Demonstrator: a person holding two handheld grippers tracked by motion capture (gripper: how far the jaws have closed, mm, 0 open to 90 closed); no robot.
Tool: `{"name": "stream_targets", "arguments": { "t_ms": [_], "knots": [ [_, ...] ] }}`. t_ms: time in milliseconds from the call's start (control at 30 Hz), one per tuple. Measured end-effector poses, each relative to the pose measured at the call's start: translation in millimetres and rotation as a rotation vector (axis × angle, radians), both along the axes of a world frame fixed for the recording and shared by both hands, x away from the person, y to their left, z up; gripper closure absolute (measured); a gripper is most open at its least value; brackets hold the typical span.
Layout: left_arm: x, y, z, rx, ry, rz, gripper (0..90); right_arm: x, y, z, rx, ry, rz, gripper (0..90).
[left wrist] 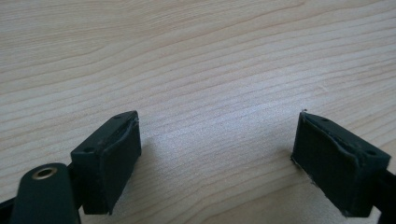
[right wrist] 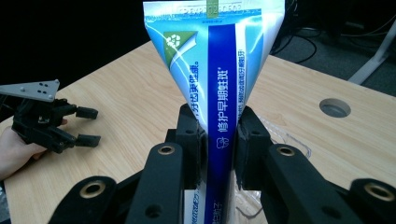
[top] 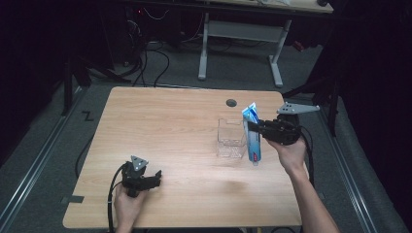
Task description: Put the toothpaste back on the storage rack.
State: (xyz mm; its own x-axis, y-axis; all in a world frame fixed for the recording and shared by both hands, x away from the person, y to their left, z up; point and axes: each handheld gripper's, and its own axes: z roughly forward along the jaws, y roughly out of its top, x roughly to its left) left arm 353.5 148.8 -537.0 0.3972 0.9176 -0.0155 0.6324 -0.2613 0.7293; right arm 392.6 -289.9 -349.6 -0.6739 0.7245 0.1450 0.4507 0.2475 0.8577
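The right claw (top: pixel 256 127) is clamped on a toothpaste tube (top: pixel 252 136), gripping it around mid-length. The tube hangs nearly upright, cap end down and flat crimped end up, at about 3 o'clock on the desk (top: pixel 170 126), just beside the right wall of a clear plastic box (top: pixel 230 140). In the right gripper view the jaws press on both faces of the tube (right wrist: pixel 219 84), which is held square and without visible slip.

The step in hand appears to be placing the tube into the box. To do it well, the tube should be carried leftward over the open top, kept vertical, then lowered before the jaws release; the box is light and its near wall could be knocked.

The left claw (top: pixel 151 177) rests at about 7 o'clock, well apart from the work, jaws spread wide and holding nothing over bare wood (left wrist: pixel 210 70). A round cable hole (top: pixel 231 103) lies beyond the box. Nothing obstructs the path.
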Motion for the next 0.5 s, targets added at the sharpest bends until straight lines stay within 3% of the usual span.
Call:
{"name": "stream_targets", "arguments": {
  "t_ms": [500],
  "knots": [
    [0.0, 0.1, 0.1, 0.0, 0.001, -0.001, 15.6, 11.4, 19.2, 13.1, -0.018, -0.025, 0.008, 74.7]
  ]
}}
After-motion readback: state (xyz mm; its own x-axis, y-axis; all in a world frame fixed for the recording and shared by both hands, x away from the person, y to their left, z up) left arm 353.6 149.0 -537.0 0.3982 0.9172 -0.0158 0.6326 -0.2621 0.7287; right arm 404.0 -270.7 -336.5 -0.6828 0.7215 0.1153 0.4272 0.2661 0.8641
